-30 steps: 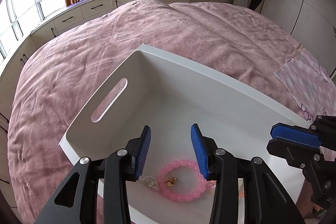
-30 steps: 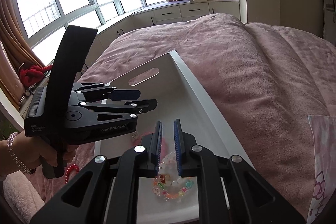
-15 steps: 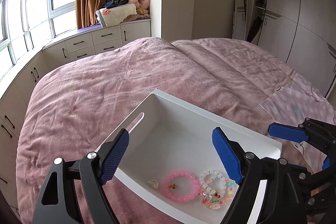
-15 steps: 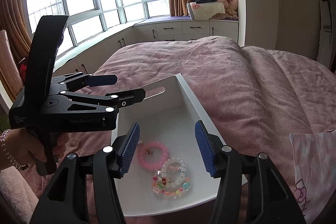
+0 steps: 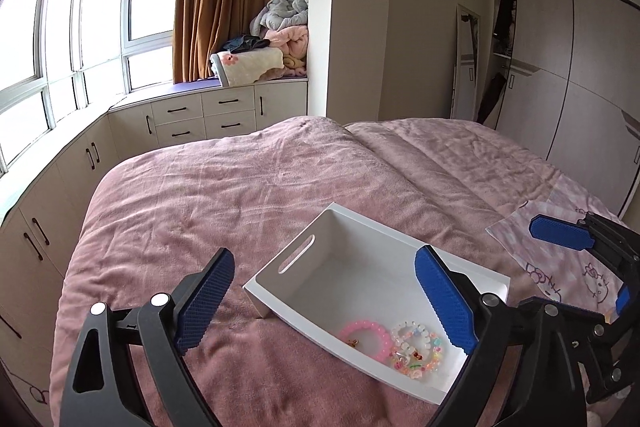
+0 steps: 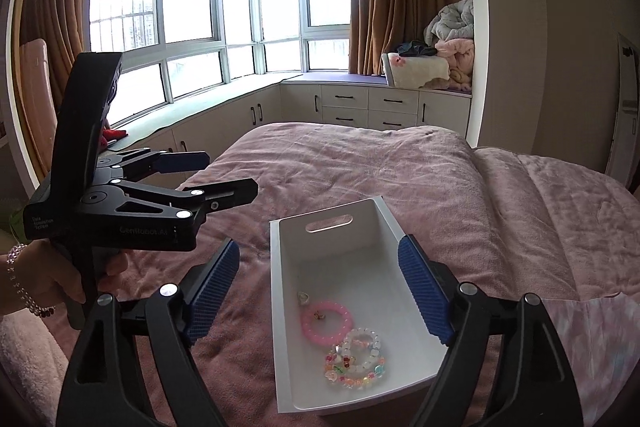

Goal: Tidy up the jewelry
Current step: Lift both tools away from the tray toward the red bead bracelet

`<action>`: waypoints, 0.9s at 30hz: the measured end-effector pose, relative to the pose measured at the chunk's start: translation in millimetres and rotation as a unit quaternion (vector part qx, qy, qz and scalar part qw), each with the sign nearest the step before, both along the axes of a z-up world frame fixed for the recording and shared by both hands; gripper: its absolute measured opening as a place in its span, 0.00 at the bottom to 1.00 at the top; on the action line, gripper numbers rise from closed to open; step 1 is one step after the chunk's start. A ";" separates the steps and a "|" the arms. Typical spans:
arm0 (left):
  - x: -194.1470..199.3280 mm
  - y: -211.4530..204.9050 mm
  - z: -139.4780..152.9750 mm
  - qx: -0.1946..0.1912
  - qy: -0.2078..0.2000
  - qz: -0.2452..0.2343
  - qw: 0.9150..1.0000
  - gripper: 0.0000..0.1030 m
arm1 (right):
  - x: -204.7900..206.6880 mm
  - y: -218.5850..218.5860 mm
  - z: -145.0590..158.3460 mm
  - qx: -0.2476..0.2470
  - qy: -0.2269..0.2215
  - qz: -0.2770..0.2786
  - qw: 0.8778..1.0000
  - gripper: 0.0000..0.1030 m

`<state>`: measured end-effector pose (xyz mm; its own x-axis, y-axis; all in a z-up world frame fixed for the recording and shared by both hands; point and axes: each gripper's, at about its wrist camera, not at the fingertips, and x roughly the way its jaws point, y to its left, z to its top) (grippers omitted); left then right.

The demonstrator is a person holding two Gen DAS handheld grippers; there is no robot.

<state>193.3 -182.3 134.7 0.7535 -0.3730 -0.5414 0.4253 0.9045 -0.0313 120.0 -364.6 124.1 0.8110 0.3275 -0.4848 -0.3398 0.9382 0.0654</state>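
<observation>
A white bin (image 5: pixel 280 271) (image 6: pixel 280 307) with a slot handle sits on the pink bed. Inside lie a pink bead bracelet (image 5: pixel 366 339) (image 6: pixel 327 321), a multicolored bead bracelet (image 5: pixel 416 349) (image 6: pixel 356 355) and a small ring (image 6: pixel 303 297). My left gripper (image 5: pixel 326 301) is wide open and empty, raised above the bin; it also shows at the left of the right wrist view (image 6: pixel 212 179). My right gripper (image 6: pixel 320 293) is wide open and empty above the bin; part of it shows at the right of the left wrist view (image 5: pixel 576 267).
The pink bedspread (image 5: pixel 240 187) spreads all around the bin. A pink Hello Kitty cloth (image 5: pixel 560 267) lies to the right. Window-seat cabinets (image 5: pixel 200 115) with piled blankets (image 5: pixel 280 39) stand behind, wardrobes (image 5: pixel 580 87) at the far right.
Both grippers opened wide and pulled up and back from the bin. The multicolored bracelet that the right gripper was closed around now lies in the bin beside the pink one.
</observation>
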 end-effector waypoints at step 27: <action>-97.9 164.5 -42.1 0.034 -0.017 0.065 0.997 0.95 | -47.2 147.6 -78.5 -0.075 0.010 0.201 0.977 0.84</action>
